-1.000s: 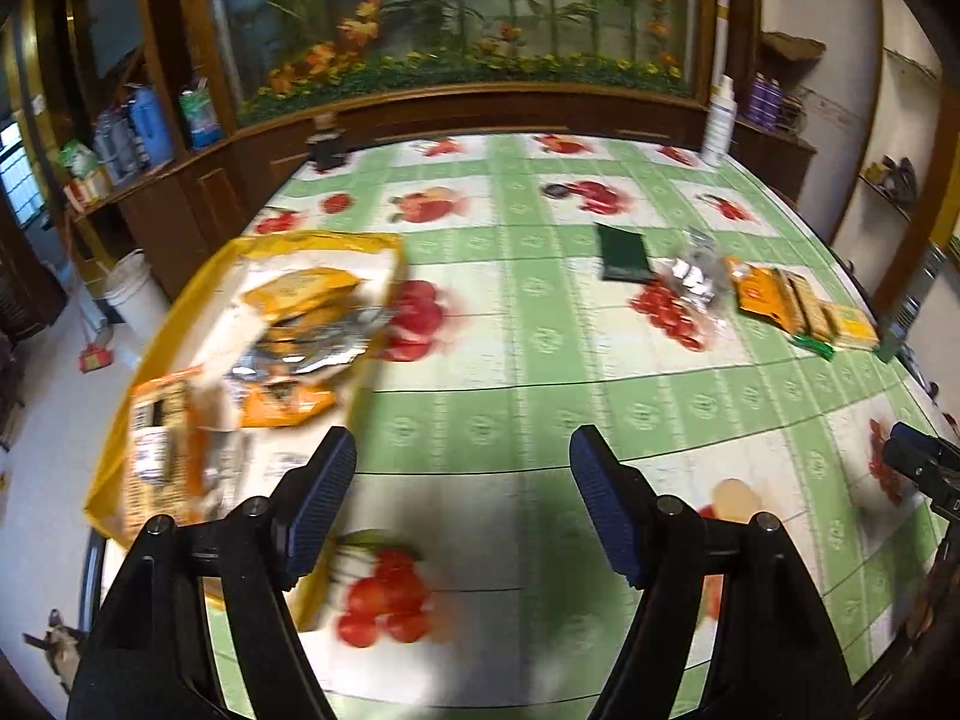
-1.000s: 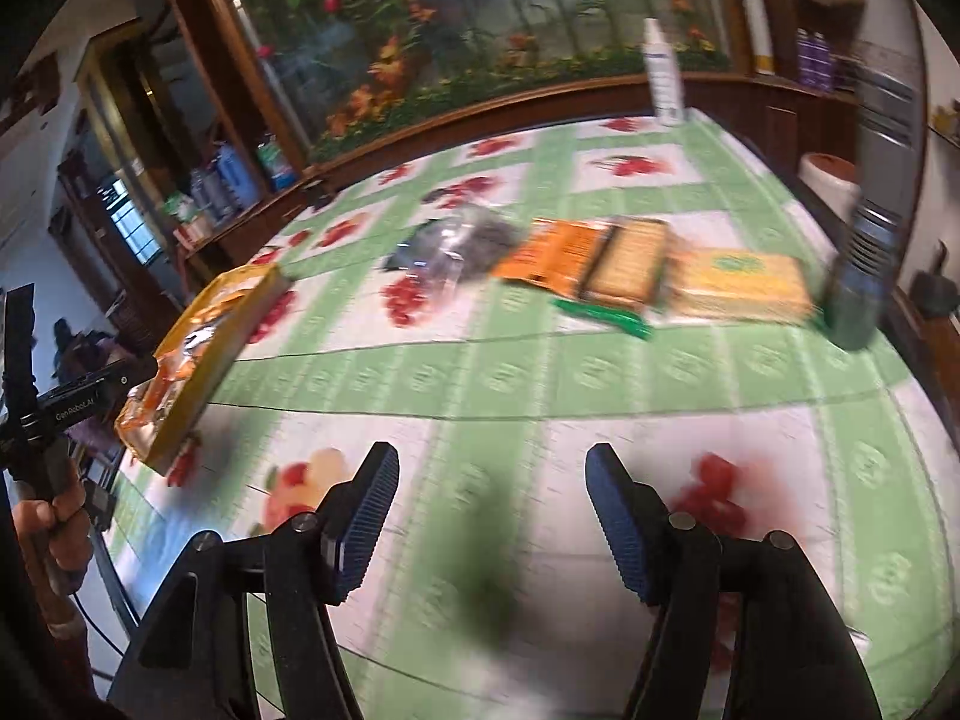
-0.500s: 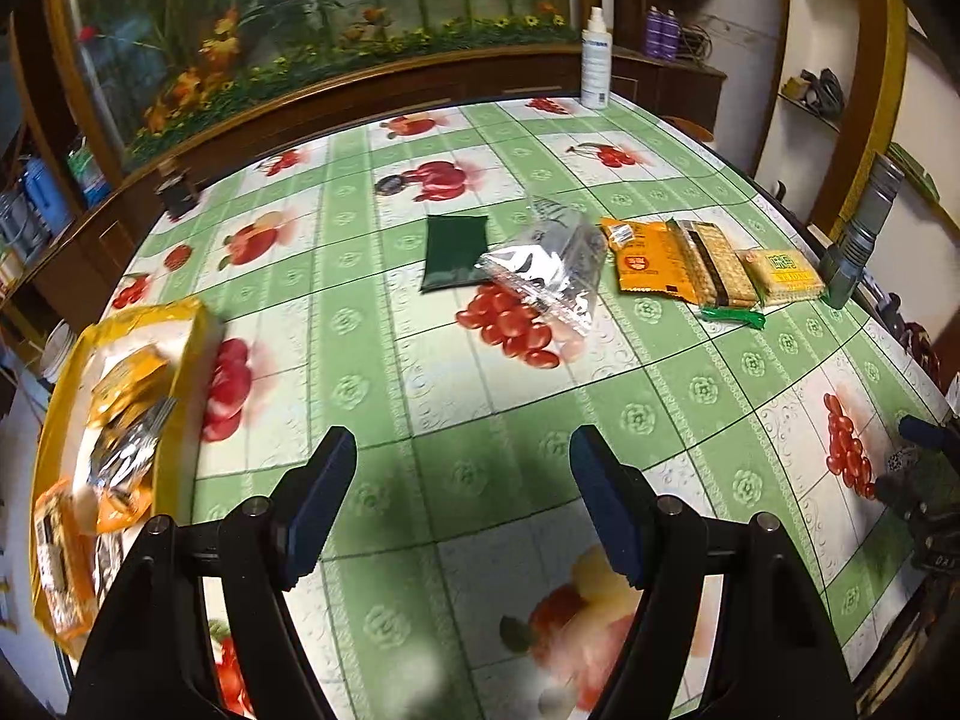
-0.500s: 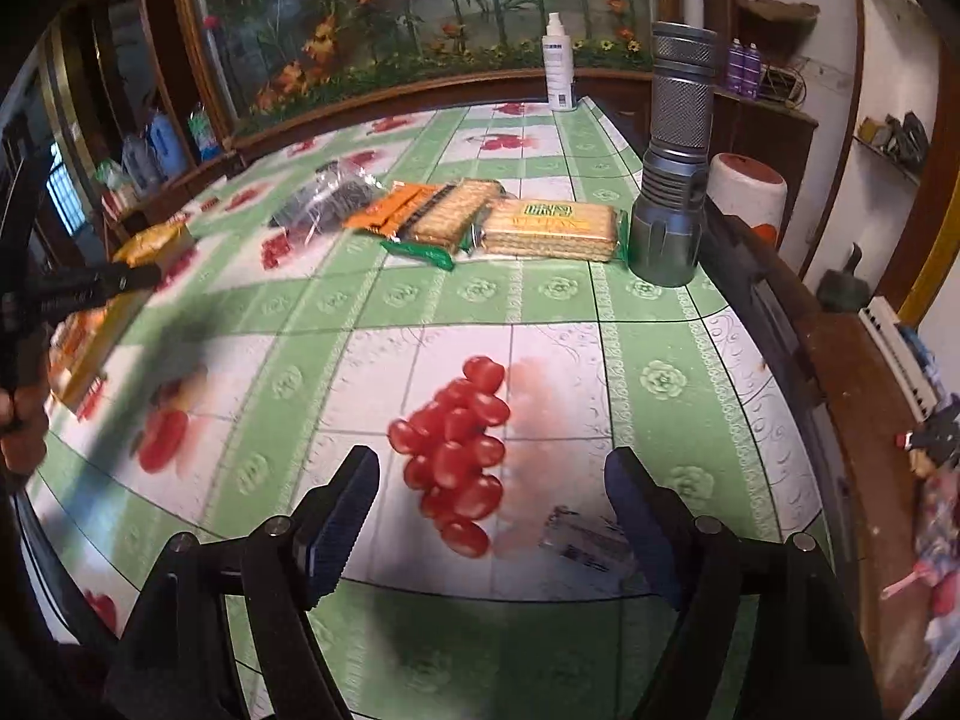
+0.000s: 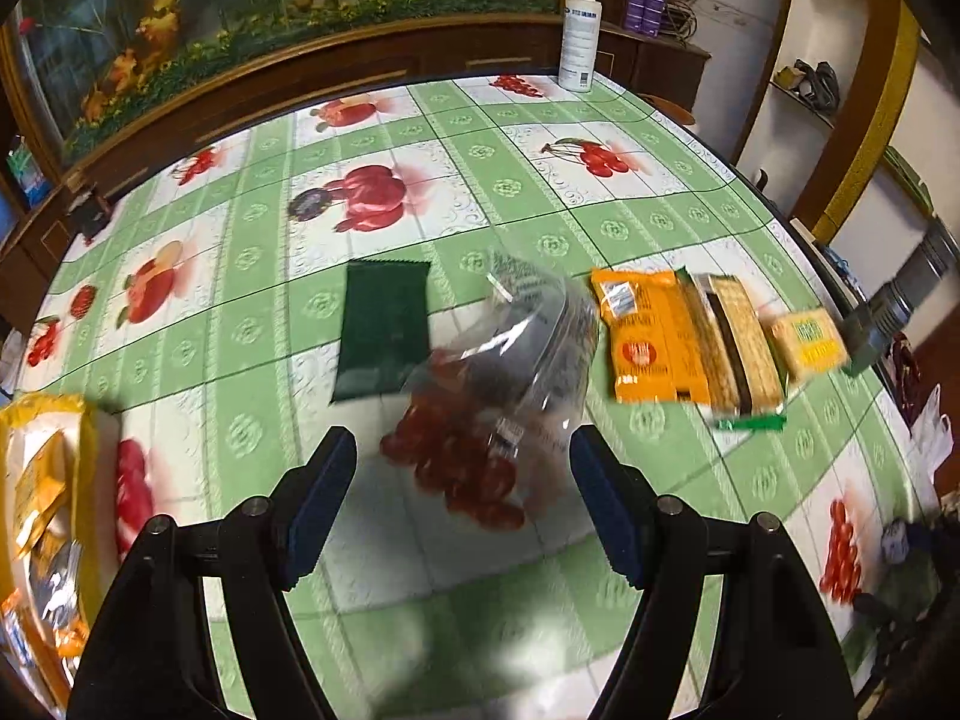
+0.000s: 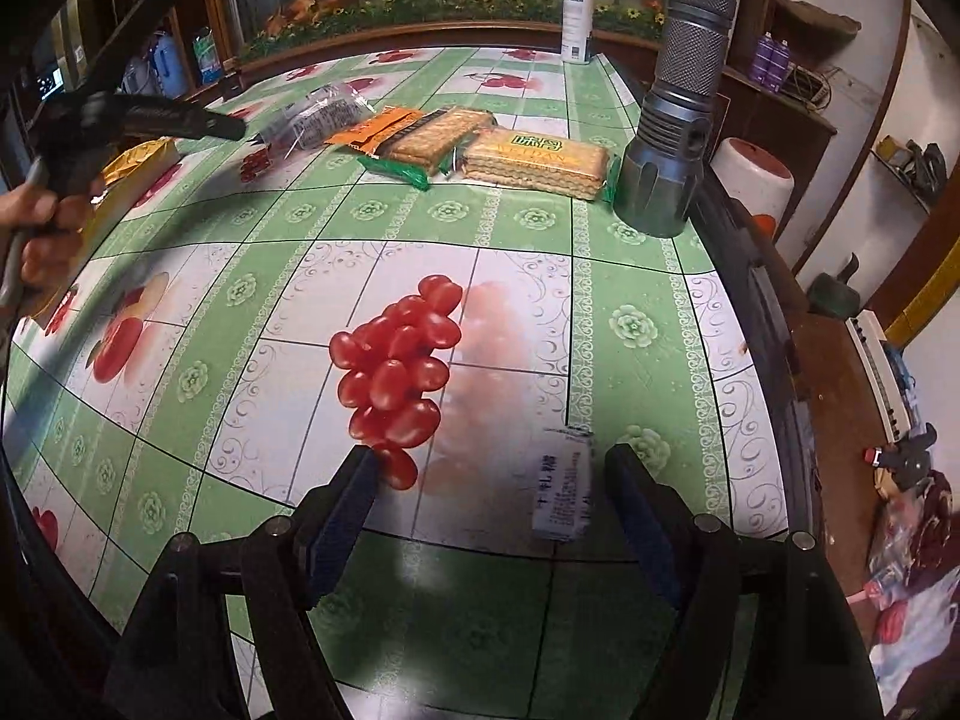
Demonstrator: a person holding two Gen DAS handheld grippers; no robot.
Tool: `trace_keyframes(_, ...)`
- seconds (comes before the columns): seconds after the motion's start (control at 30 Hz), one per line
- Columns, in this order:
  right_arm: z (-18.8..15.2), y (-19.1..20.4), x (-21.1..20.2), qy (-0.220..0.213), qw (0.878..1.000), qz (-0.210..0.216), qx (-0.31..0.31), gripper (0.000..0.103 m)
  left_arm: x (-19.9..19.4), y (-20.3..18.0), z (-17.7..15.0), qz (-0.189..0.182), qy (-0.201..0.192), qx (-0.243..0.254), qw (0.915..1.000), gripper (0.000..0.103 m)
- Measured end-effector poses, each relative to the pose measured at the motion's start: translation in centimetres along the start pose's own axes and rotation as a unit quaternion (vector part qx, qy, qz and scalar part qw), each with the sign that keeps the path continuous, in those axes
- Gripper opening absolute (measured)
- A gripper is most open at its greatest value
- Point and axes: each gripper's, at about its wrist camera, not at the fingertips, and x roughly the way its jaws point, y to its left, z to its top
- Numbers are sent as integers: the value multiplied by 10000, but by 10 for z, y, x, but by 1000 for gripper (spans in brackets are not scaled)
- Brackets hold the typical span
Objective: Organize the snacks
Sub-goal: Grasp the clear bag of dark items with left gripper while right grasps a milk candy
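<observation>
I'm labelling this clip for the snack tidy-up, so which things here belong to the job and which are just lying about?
Job:
clear bag
green packet
orange packet
cracker sleeve
yellow crackers
yellow tray with snacks in it
left tool, open

Lying about:
flashlight
spray bottle
paper slip

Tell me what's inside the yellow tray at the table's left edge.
The yellow tray holds orange and silver snack packets; most of it is cut off by the frame, so the rest is unseen.

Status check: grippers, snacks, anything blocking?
Left gripper open, empty, aimed at clear bag. Right gripper open, empty. Cracker packs loose on table. Flashlight standing beside them.
</observation>
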Motion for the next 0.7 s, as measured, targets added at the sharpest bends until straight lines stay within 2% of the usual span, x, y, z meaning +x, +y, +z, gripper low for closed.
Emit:
trace_keyframes(0.1,2,-1,-2,-14,10000,37,26,57,12,-16,9,-27,42,281,9996,73)
trace_keyframes(0.13,3,-1,-1,-13,10000,61,35,56,15,-22,11,-2,36,394,9992,73)
trace_keyframes(0.27,5,-2,-1,-24,9999,107,27,56,34,-46,19,294,88,869,9957,74)
trace_keyframes(0.37,5,0,0,-32,10000,67,-18,56,53,-55,20,496,194,1051,9930,79)
trace_keyframes(0.43,6,1,1,-30,10000,39,-59,56,54,-51,20,284,77,935,9952,78)
trace_keyframes(0.47,5,1,0,-30,10000,46,-51,56,54,-47,20,103,116,821,9965,70)
trace_keyframes(0.5,5,1,-1,-42,10000,22,-45,53,53,-43,20,-56,132,732,9972,51)
trace_keyframes(0.53,5,1,-1,-58,10000,11,-20,49,52,-42,19,-114,110,692,9975,38)
trace_keyframes(0.57,4,-1,-2,-83,10000,30,36,38,50,-40,18,-151,120,672,9976,28)
trace_keyframes(0.6,4,-2,-3,-96,9999,67,88,23,49,-40,16,-121,106,669,9976,19)
trace_keyframes(0.67,3,-2,-3,-149,9993,247,223,15,45,-40,10,-63,59,729,9973,14)
trace_keyframes(0.7,3,-2,-3,-179,9991,260,272,15,43,-40,7,-105,51,709,9974,2)
